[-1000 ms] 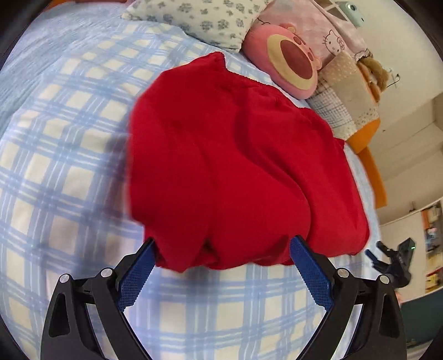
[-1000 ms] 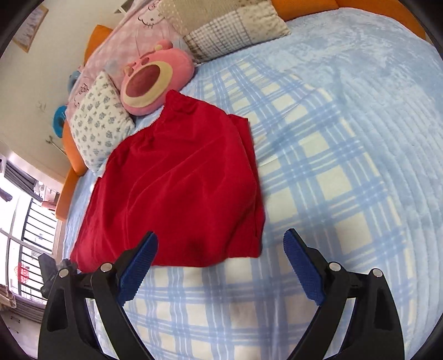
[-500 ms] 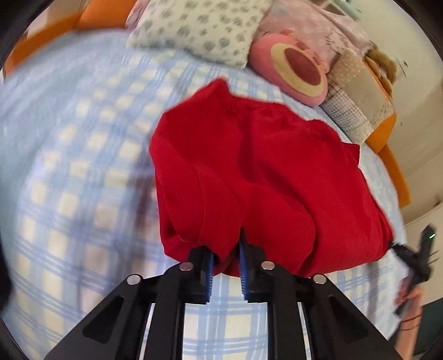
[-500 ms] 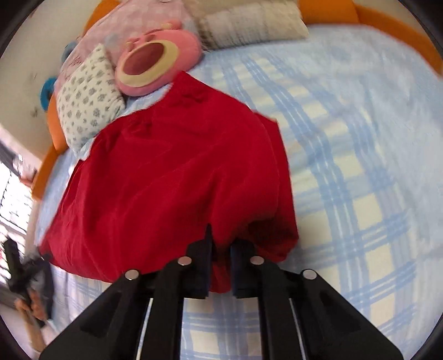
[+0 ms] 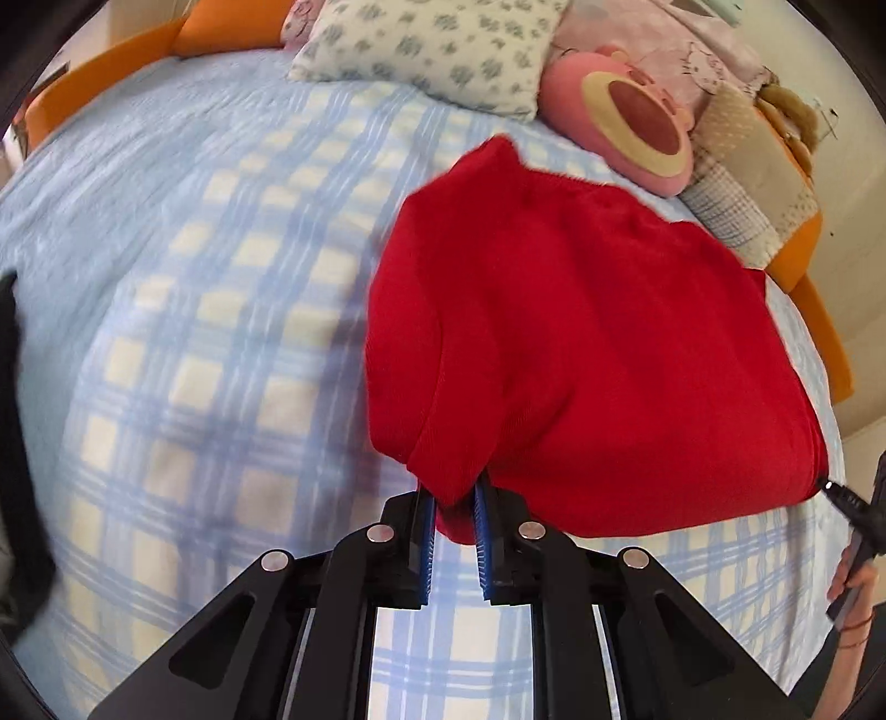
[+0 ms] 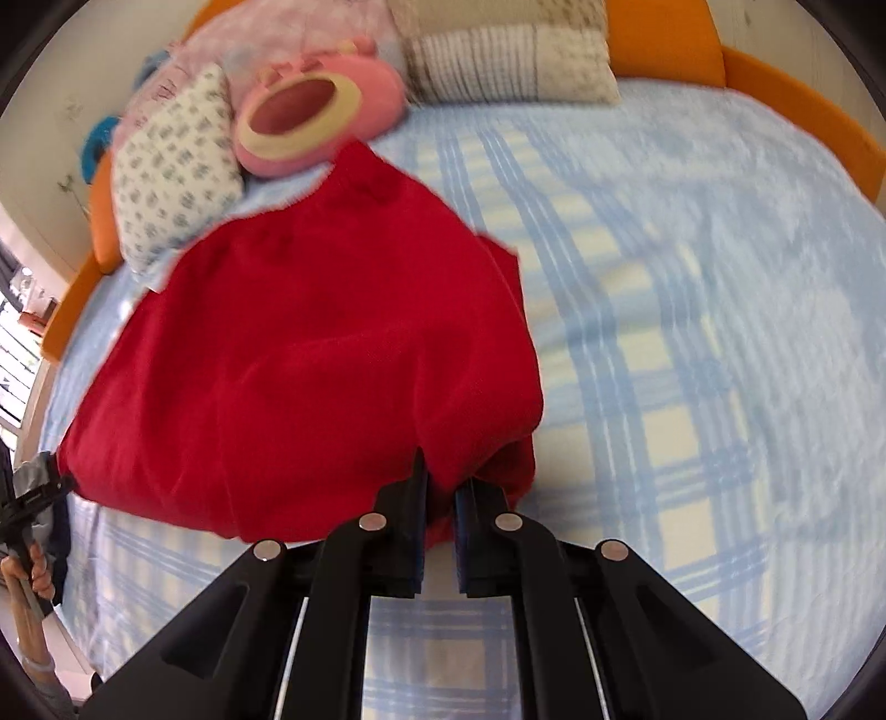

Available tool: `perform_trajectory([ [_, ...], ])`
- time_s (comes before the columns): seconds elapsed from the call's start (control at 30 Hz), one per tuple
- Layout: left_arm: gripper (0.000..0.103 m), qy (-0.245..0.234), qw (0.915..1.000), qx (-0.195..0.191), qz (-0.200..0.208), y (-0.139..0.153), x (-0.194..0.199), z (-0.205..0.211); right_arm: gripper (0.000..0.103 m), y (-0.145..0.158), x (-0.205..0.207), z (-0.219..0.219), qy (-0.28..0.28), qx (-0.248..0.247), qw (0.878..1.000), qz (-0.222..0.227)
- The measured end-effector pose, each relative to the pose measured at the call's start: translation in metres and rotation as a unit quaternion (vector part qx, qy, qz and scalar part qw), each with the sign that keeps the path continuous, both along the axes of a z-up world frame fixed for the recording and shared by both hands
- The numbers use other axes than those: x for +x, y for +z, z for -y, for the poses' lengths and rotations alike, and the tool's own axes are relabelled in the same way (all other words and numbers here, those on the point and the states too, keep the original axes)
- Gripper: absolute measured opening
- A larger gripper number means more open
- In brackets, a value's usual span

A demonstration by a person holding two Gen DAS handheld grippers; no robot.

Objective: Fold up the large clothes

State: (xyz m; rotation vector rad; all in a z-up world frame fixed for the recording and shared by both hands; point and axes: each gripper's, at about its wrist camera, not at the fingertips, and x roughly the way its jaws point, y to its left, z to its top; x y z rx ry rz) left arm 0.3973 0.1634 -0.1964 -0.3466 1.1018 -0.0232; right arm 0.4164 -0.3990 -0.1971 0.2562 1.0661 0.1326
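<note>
The red garment [image 5: 581, 343] lay on the blue-and-cream plaid blanket [image 5: 210, 310] of the bed, stretching away from both grippers toward the pillows at the head. The left gripper [image 5: 453, 501] had its blue pads pressed together on a bunched fold at the near left corner of the garment, and cloth filled the narrow gap between them. The right gripper [image 6: 440, 493] was likewise clamped on the near right corner of the garment [image 6: 310, 360], with red fabric caught between its dark pads. Each hand therefore held one end of the near hem, and the cloth between the two corners sagged onto the blanket.

The relation that mattered was this: the held edge ran crosswise between the two grippers, while the body of the garment extended straight ahead of them, its far edge close by the round pink plush cushion [image 5: 631, 127] and the white floral pillow [image 5: 437, 50]. Neither hand sat nearer the far edge than the other. A fold would probably call for both corners to be lifted together and carried forward over the body, kept level so the near hem landed square on the far edge rather than skewed.
</note>
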Motion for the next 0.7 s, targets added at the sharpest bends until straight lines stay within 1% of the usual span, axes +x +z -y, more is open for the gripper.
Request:
perform_trajectory([
  [0.03,0.018,-0.001,1.0,0.006,0.003,-0.003,-0.002,0.002,0.008,-0.006,-0.001,0.0,-0.001,0.0,1.0,0.001],
  [0.1,0.02,0.003,1.0,0.007,0.002,-0.007,-0.005,0.002,0.01,-0.013,-0.004,0.004,-0.007,0.008,1.0,0.003],
  [0.17,0.027,0.009,1.0,0.003,0.0,-0.009,-0.009,-0.002,0.017,-0.014,-0.007,0.007,-0.016,0.008,1.0,0.006],
  [0.2,0.032,0.014,0.9999,-0.002,-0.004,-0.009,-0.012,-0.005,0.034,-0.012,-0.009,0.008,-0.024,-0.012,1.0,0.009],
  [0.23,0.033,0.023,0.9997,-0.006,-0.007,-0.008,-0.017,-0.011,0.058,-0.009,-0.012,0.007,-0.036,-0.043,0.998,0.012],
  [0.27,0.033,0.03,0.9995,-0.003,-0.01,-0.007,-0.021,-0.015,0.065,-0.003,-0.018,0.008,-0.046,-0.073,0.996,0.018],
  [0.3,0.035,0.031,0.9994,-0.012,-0.009,-0.006,-0.028,-0.021,0.067,0.003,-0.024,0.008,-0.046,-0.082,0.995,0.024],
  [0.37,0.036,0.036,0.9982,-0.047,-0.01,-0.004,-0.045,-0.033,0.066,0.02,-0.036,0.001,-0.038,-0.1,0.993,0.04],
  [0.43,0.04,0.033,0.9972,-0.066,-0.005,0.001,-0.055,-0.035,0.066,0.037,-0.044,-0.014,-0.027,-0.114,0.991,0.064],
  [0.47,0.042,0.03,0.9968,-0.073,-0.002,0.003,-0.059,-0.034,0.066,0.044,-0.045,-0.021,-0.02,-0.113,0.991,0.075],
  [0.57,0.054,0.014,0.9938,-0.11,0.012,0.013,-0.066,-0.021,0.072,0.07,-0.049,-0.057,0.008,-0.093,0.989,0.113],
  [0.63,0.066,0.004,0.9897,-0.141,0.024,0.019,-0.067,-0.009,0.072,0.083,-0.048,-0.09,0.041,-0.073,0.988,0.132],
  [0.67,0.068,0.002,0.9877,-0.154,0.029,0.02,-0.067,-0.006,0.072,0.086,-0.044,-0.102,0.053,-0.062,0.988,0.133],
  [0.7,0.069,0.003,0.9839,-0.175,0.035,0.021,-0.065,-0.002,0.072,0.089,-0.04,-0.117,0.064,-0.052,0.988,0.133],
])
